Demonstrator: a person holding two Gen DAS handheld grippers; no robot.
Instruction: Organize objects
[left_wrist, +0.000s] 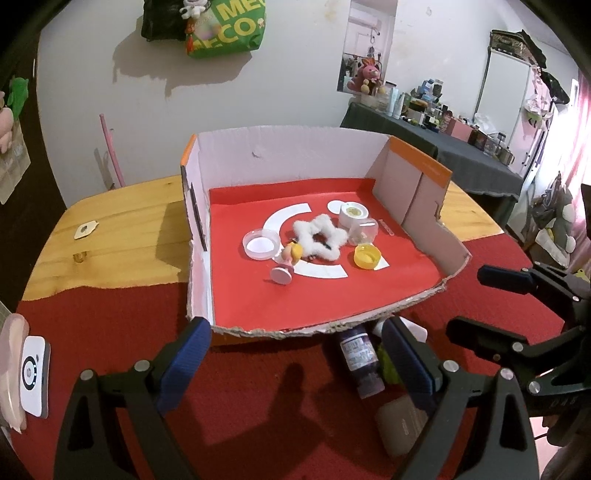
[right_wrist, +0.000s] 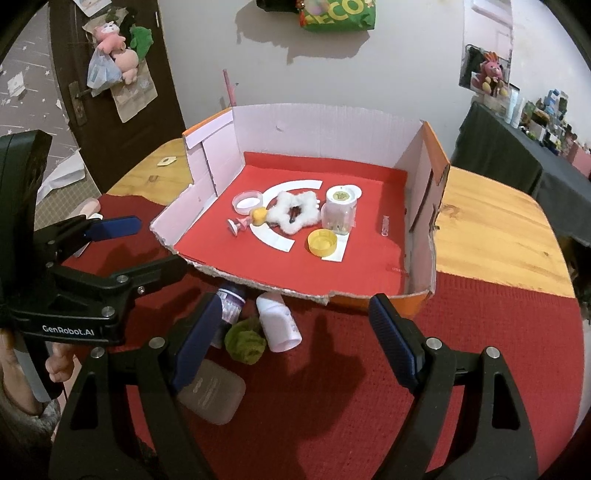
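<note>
Both tools (left_wrist: 295, 363) (right_wrist: 299, 332) hover level (fingers spread) before box (right_wrist: 325, 122).

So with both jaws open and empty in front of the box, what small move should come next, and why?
Probably lower the right gripper onto the white bottle. It lies on the red cloth outside the box with the purple bottle and green ball, nearest those open jaws.

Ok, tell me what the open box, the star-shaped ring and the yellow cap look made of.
Open white-walled box: corrugated cardboard, matte; its torn front edge shows fluting. Fluffy white star-shaped ring: plush or faux fur, judging by the fuzzy outline. Round yellow cap: likely smooth moulded plastic, slightly glossy.
</note>
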